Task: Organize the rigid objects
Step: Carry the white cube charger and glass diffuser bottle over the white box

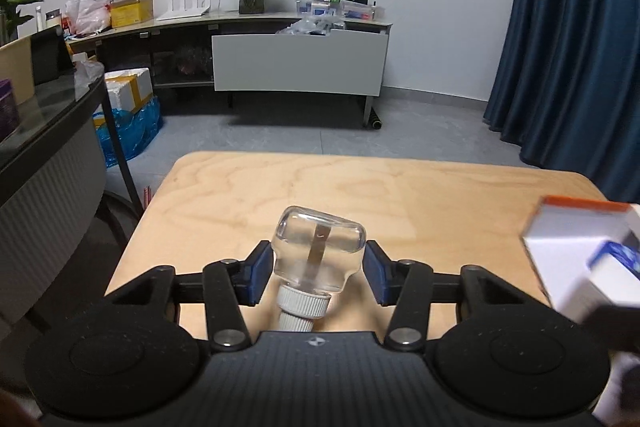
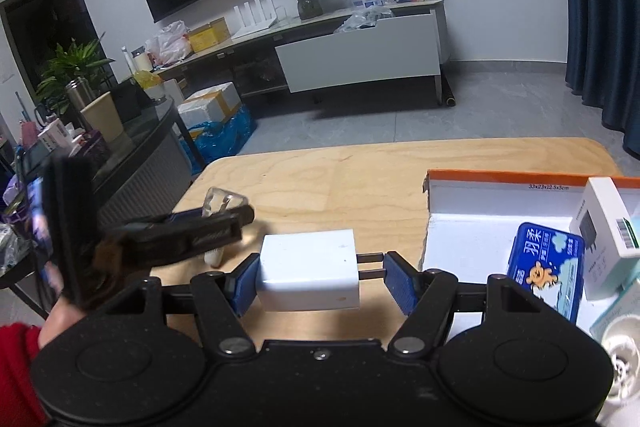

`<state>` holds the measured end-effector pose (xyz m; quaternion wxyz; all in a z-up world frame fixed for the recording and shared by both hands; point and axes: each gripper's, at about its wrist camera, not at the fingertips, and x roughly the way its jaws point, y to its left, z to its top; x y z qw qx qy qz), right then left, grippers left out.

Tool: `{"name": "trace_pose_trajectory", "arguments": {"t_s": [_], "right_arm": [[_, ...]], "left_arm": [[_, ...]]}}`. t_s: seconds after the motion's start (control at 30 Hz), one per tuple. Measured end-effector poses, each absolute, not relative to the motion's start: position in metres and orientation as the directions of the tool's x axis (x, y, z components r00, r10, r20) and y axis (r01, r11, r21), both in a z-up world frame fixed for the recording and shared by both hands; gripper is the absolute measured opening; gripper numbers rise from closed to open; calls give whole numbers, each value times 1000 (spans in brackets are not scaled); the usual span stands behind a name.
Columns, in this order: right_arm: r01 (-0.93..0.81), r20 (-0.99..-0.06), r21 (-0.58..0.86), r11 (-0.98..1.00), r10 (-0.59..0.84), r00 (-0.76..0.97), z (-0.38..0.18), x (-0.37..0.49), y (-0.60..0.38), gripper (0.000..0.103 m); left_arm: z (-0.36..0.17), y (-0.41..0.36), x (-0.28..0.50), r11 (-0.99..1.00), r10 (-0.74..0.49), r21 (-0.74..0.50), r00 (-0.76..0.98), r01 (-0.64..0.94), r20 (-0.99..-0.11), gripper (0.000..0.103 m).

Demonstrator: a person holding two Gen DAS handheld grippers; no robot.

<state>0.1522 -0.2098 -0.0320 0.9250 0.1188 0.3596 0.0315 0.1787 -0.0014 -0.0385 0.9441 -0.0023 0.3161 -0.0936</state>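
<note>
A clear glass bottle (image 1: 318, 253) with a white ribbed cap lies between the blue pads of my left gripper (image 1: 318, 269). The jaws stand close on both sides of it, lightly touching at most. In the right wrist view the same bottle (image 2: 220, 205) and the left gripper (image 2: 192, 231) show at the left. My right gripper (image 2: 320, 277) is shut on a white plug charger (image 2: 308, 275), its two prongs against the right pad. An orange-edged white box (image 2: 500, 203) stands to the right on the wooden table (image 2: 360, 179).
The box holds a blue tissue pack (image 2: 544, 271), a white carton (image 2: 608, 227) and other packs. The same box (image 1: 584, 255) shows blurred at the right of the left wrist view. A dark glass table (image 1: 44, 115) stands to the left. A TV cabinet (image 1: 296, 63) lies beyond.
</note>
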Motion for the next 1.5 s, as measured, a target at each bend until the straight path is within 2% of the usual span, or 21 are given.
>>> {"name": "trace_pose_trajectory", "arguments": {"t_s": [0.63,1.5], "right_arm": [[6,-627,217,976,135,767,6,62,-183,79],[71,-564,216,974,65,823,28,-22,-196,79]], "left_arm": [[16,-4,67,985,-172,-80,809,154,-562,49],[27,-22,0,975,-222,-110,807,194,-547,50]]}}
